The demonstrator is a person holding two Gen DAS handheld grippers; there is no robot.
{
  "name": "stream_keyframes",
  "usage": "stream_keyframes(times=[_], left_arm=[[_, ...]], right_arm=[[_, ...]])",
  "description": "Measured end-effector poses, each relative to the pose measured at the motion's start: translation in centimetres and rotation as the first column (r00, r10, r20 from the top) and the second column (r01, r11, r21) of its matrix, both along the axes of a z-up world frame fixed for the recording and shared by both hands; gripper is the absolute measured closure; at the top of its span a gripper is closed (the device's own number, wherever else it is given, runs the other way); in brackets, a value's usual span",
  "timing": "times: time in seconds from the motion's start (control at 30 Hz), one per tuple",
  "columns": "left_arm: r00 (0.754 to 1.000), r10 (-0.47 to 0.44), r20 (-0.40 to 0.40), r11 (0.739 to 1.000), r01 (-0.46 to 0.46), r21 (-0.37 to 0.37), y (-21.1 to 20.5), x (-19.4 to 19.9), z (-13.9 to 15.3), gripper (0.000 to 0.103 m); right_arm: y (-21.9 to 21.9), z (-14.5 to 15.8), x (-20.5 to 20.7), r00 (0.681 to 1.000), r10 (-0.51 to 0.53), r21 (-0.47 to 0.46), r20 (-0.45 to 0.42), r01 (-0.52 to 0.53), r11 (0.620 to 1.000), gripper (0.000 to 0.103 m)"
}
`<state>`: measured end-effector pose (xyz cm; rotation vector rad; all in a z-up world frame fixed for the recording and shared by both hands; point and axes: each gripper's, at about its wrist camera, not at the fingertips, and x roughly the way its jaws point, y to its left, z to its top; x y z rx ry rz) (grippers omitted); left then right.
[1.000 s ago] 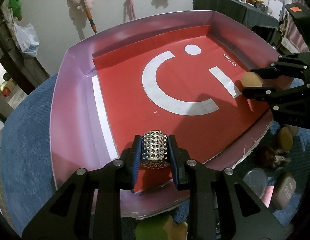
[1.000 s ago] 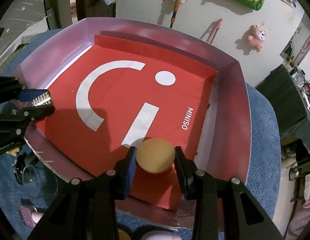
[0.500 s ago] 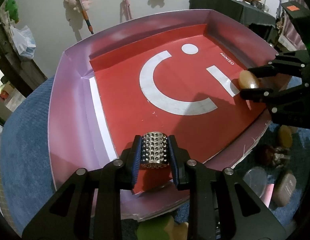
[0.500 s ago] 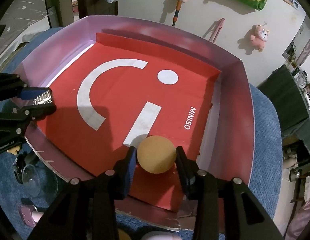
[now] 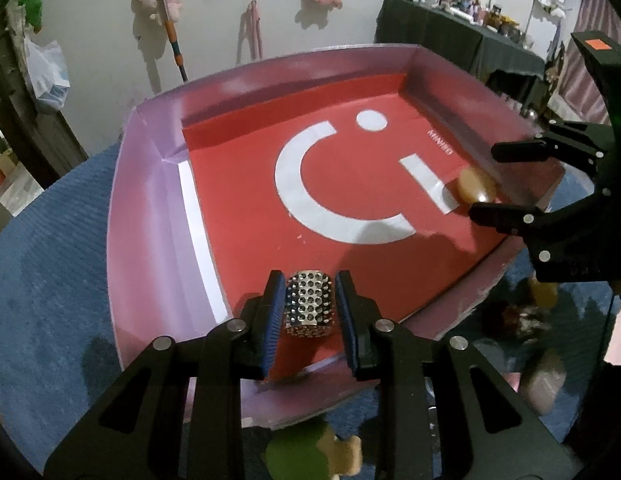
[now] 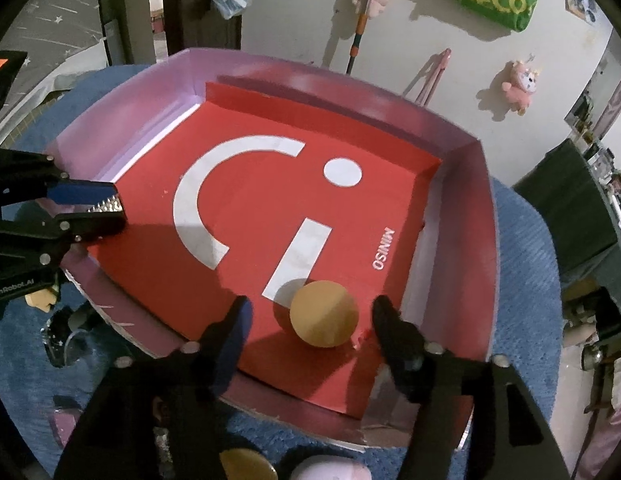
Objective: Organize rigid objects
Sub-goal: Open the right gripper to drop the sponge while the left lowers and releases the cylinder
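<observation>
Blue carpet-like cloth (image 5: 50, 280) covers the bench under a wide shallow tray (image 5: 150, 216) with pale pink walls and a red floor printed with a white arc, dot and bar. Plush toys hang on the pale wall behind, and a dark cluttered side table stands further off. At the tray's near edge, the left gripper (image 5: 309, 305) is clamped on a small metal cylinder studded with holes (image 5: 309, 304), its blue pads pressed against both sides; the cylinder hangs over the red floor close to the tray's front wall. At the other near corner the right gripper (image 6: 310, 320) is opening its jaws, and a tan wooden disc (image 6: 324, 314) sits between them on the red floor, just beside the lower end of the white bar; neither finger touches it, with clear gaps on both sides. From the left wrist view the disc (image 5: 474, 188) looks blurred. Outside the tray's front edge lie a green and tan toy (image 5: 310, 456), a clear glass item (image 6: 66, 344) and several other small things on the cloth.
</observation>
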<state>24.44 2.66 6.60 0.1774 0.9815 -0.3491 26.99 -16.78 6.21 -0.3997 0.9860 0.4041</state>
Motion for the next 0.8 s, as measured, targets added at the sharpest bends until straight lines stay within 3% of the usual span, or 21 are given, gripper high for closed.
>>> stream_keyframes(times=[0.33, 0.67, 0.7, 0.8], left_arm=[[0.993, 0.048, 0.109, 0.987, -0.03, -0.158, 0.8, -3.9, 4.3, 0.078], [0.956, 0.108, 0.272, 0.98, -0.056, -0.193, 0.3, -10.7, 6.7, 0.076], [0.952, 0.113, 0.286, 0.978, -0.056, -0.199, 0.2, -11.5, 6.8, 0.071], [0.934, 0.131, 0.333, 0.97, -0.051, -0.236, 0.2, -13.7, 7.0, 0.033]], right_arm=[[-1.9, 4.3, -3.0, 0.995, -0.039, 0.121, 0.091, 0.027, 0.992, 0.028], [-3.4, 7.2, -9.3, 0.98, -0.057, 0.254, 0.19, 0.007, 0.967, 0.024], [-3.4, 7.3, -10.0, 0.979, -0.058, 0.265, 0.196, 0.004, 0.964, 0.024], [-3.7, 7.2, -12.2, 0.974, -0.059, 0.295, 0.217, -0.008, 0.956, 0.022]])
